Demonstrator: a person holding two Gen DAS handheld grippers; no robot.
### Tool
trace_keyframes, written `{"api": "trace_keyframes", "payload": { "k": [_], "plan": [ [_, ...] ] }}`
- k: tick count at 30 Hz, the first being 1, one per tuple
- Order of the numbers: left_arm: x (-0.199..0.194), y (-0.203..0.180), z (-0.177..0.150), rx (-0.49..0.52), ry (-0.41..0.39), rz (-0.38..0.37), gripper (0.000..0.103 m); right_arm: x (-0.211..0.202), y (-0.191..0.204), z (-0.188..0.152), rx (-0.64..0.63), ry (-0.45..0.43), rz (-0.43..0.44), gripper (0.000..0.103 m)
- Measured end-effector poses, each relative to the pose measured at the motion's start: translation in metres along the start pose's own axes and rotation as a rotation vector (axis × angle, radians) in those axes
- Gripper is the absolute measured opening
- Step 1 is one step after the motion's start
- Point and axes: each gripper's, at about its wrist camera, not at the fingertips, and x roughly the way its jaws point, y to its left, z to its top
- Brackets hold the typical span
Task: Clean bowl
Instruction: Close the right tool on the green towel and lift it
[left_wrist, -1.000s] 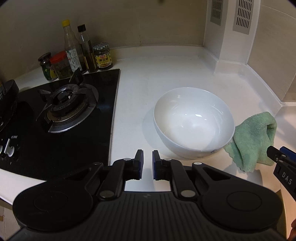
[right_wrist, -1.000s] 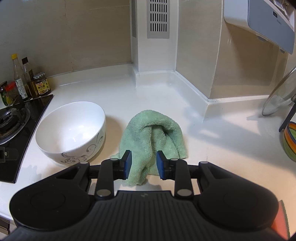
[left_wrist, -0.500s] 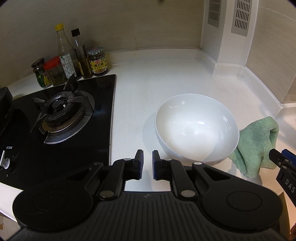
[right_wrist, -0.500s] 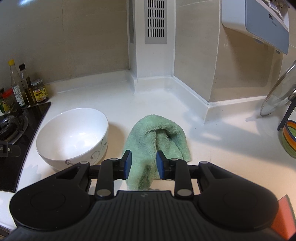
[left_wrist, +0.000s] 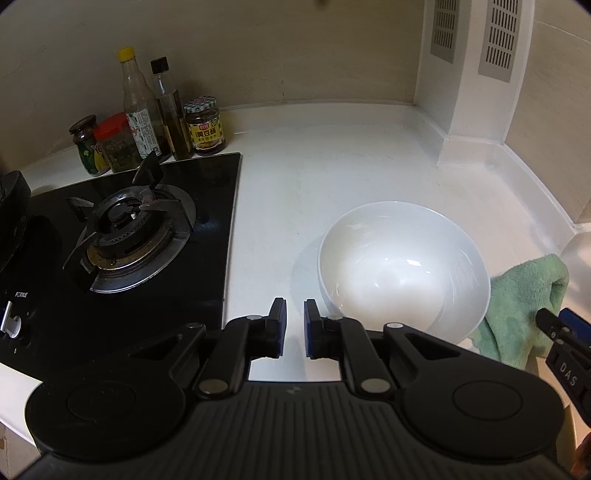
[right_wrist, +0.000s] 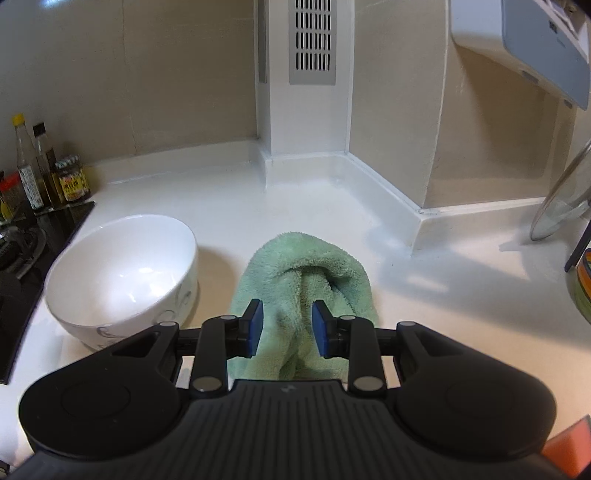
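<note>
Wiping not begun: bowl untouched at ten o'clock, right gripper wide astride cloth, left gripper narrow, empty.

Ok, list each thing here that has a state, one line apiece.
bowl: upright on the counter, nothing in it.
cloth: crumpled beside the bowl, not gripped.
left gripper: slightly open, holding nothing.
right gripper: open, straddling the cloth.
burner: no flame.
jar: lid on.
</note>
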Motion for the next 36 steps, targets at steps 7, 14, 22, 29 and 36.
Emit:
{"api": "trace_keyframes", "payload": {
  "k": [7,14,22,29,36],
  "plan": [
    [0.006,-0.003,0.008,-0.016,0.012,0.017,0.011,0.015,-0.001,0.003,-0.017,0.034,0.030,0.025],
    [0.013,0.000,0.014,-0.029,0.018,0.016,0.011,0.029,-0.005,0.002,-0.019,0.068,0.056,0.008],
    [0.015,0.010,0.017,-0.052,0.011,-0.042,0.011,0.018,-0.008,0.006,-0.038,-0.004,0.135,0.006],
    [0.029,0.016,0.022,-0.120,0.079,-0.138,0.011,0.018,-0.010,0.008,-0.047,-0.007,0.149,0.006],
    [0.045,0.016,0.022,-0.162,0.155,-0.192,0.012,0.024,-0.010,0.010,-0.059,0.009,0.162,0.006]
  ]
}}
